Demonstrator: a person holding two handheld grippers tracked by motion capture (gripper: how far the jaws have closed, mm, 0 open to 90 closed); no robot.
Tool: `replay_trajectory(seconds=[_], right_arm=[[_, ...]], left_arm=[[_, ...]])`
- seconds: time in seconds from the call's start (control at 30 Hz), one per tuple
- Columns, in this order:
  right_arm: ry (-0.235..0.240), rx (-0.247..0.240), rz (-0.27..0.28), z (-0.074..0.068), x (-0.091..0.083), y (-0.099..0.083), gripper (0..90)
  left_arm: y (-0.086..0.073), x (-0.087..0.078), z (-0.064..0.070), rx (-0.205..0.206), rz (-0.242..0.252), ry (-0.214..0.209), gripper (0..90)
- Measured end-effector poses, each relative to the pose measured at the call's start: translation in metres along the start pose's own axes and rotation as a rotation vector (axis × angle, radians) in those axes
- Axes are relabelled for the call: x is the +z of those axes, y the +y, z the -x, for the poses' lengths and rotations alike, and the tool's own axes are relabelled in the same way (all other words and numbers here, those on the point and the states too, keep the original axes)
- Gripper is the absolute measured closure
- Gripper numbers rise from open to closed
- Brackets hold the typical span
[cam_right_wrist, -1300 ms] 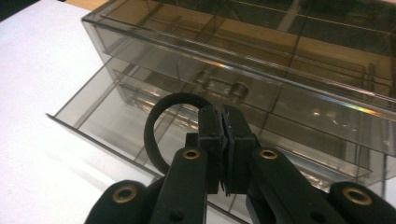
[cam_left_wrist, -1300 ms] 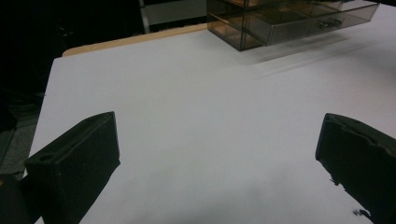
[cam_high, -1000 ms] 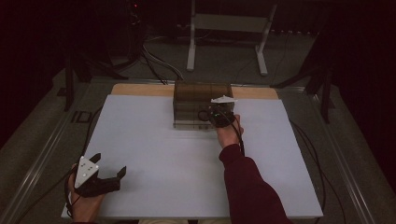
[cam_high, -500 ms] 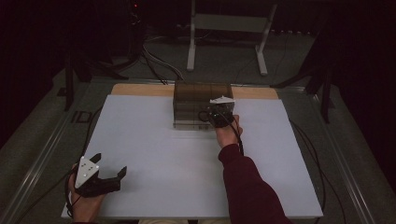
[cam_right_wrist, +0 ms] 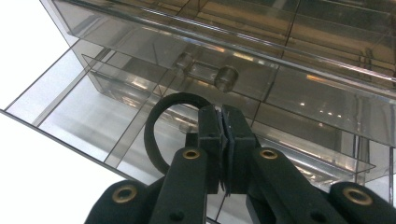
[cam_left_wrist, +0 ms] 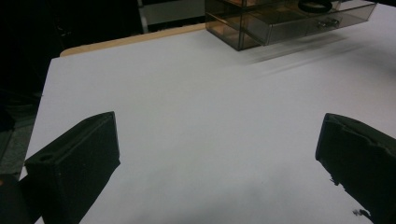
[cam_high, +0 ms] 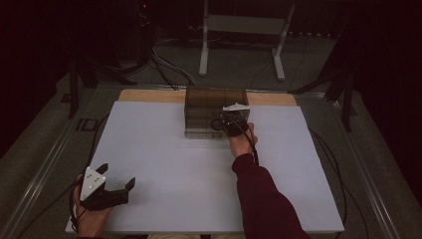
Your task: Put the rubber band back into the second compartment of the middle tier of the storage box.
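A smoky clear plastic drawer box point(cam_high: 215, 112) sits at the middle of the white tabletop's point(cam_high: 164, 149) far edge. The right gripper point(cam_right_wrist: 223, 122) has its fingers clamped on a black rubber ring point(cam_right_wrist: 156, 127) over the box's open lower drawer point(cam_right_wrist: 88, 105). The left gripper point(cam_high: 116, 183) rests at the near left corner, fingers wide apart.

— What's the table point(cam_high: 164, 149) like?
— White on top, with a bare wooden strip point(cam_high: 149, 95) showing along the far edge.
— And what sits on it?
— A smoky clear drawer box point(cam_high: 201, 107) (near the far edge, about the middle), resting flat.
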State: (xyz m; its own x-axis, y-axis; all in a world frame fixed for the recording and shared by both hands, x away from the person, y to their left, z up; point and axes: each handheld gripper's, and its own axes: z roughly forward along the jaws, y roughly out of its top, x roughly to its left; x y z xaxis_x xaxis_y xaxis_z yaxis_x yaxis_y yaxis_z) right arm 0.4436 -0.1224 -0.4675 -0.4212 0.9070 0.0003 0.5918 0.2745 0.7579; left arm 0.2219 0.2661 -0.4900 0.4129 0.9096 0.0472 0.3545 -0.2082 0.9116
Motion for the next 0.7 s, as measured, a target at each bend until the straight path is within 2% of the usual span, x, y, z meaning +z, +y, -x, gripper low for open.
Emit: replay_trajectory(seconds=[0.7], right_arm=[[-0.003, -0.015, -0.041, -0.0039, 0.0103, -0.0041, 87.2]], left_arm=[[-0.0002, -0.0001, 0.0002, 0.000, 0.000, -0.002, 0.4]])
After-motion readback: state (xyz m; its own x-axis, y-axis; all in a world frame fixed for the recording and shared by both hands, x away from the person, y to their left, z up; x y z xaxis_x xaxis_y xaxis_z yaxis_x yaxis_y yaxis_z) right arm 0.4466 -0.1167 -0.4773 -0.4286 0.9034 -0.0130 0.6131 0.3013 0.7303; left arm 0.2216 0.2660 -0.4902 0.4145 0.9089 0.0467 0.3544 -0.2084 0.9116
